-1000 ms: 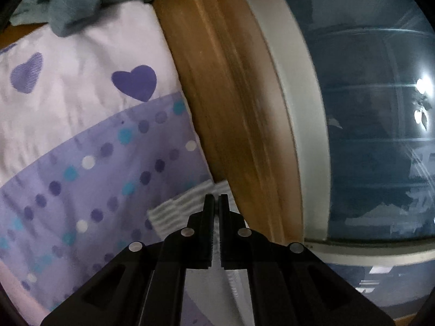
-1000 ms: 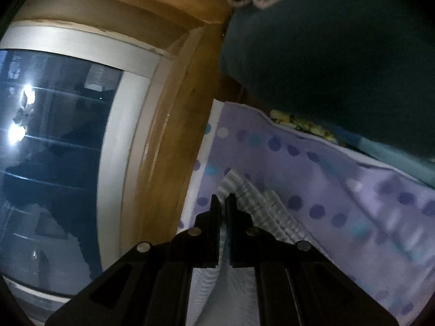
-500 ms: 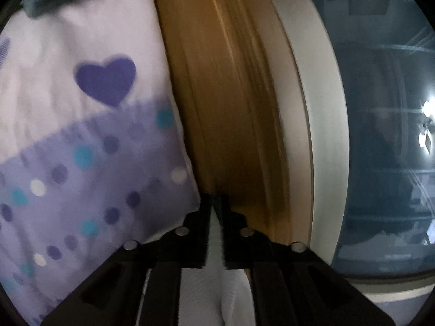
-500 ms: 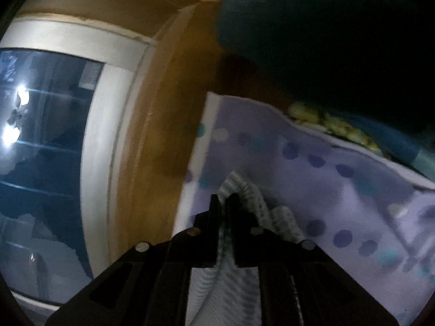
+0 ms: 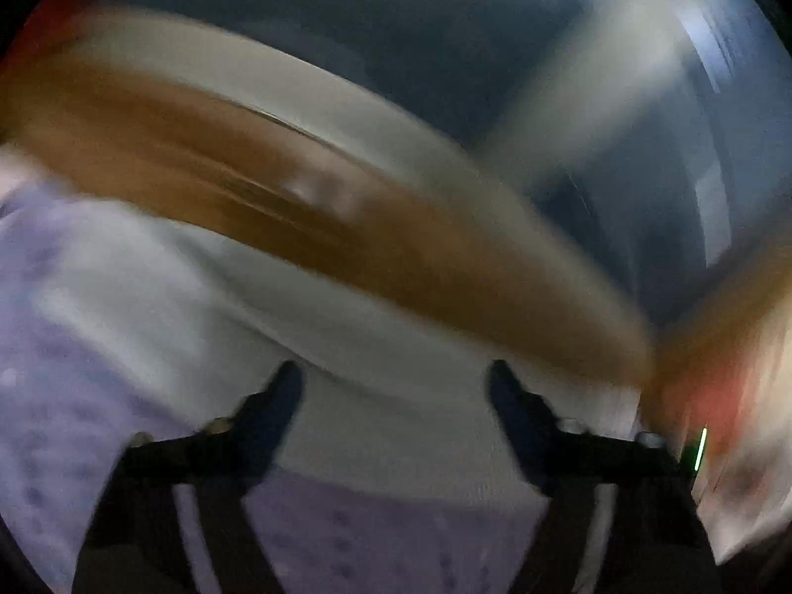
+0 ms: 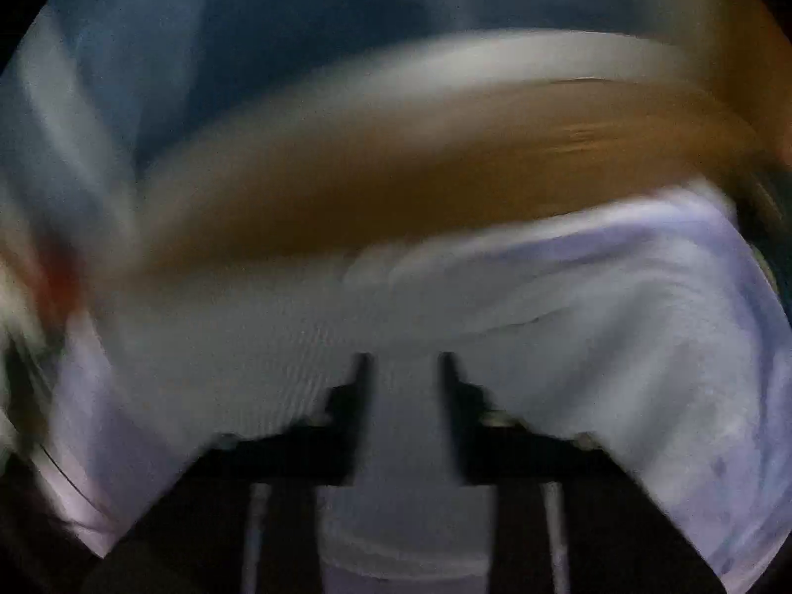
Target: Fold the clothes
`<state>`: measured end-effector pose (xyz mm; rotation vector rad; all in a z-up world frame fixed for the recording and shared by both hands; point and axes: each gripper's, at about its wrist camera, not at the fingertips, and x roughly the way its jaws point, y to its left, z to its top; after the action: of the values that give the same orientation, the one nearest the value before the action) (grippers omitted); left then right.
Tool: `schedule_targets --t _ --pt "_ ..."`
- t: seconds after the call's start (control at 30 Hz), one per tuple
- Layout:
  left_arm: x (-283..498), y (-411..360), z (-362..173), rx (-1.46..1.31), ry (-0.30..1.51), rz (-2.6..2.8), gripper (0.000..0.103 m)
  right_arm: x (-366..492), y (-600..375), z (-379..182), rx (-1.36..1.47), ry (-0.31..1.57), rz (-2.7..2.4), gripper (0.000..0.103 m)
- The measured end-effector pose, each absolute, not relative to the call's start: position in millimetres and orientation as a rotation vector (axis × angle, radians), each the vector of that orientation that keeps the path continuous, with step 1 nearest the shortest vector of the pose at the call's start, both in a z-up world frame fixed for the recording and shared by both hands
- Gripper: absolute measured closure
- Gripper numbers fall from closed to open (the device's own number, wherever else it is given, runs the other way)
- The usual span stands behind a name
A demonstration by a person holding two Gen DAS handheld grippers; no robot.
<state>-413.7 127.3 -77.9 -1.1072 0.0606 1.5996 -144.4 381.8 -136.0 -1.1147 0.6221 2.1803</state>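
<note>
Left gripper (image 5: 396, 378) had its two black fingers spread wide, having just been opening, with nothing pinched between them. Right gripper (image 6: 403, 364) had a narrower gap after just closing; pale cloth showed between its fingers, but blur hid whether they gripped it. Beneath both lay the white garment (image 6: 569, 317) on a lilac dotted sheet (image 5: 59, 396). Beyond it ran a brown wooden ledge (image 5: 346, 227), then a pale window frame (image 6: 519, 57) and dark glass (image 5: 371, 24). Both views were heavily smeared.
</note>
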Motion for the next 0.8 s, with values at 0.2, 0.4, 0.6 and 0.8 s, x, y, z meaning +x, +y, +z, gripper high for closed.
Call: schedule_targets --t 0.2,0.4,0.6,0.8 --pt "-284.6 203.5 -135.9 -1.146 0.326 1.263 0.042 -247.5 352.5 -157.5 -1.298 0.634 2.304 0.092" --pt "-280.7 203.1 -137.1 -1.153 0.366 1.264 0.044 -273.0 380.0 -141.5 -1.193 0.652 2.271 0.092" --pt "-312.3 220.1 -123.4 -1.199 0.344 1.311 0.044 -253.0 396.8 -118.9 -1.041 0.776 2.279 0.092" --pt "-404.0 194.3 -117.1 -1.257 0.038 1.409 0.044 -152.1 388.3 -119.4 -1.009 0.859 2.244 0.065"
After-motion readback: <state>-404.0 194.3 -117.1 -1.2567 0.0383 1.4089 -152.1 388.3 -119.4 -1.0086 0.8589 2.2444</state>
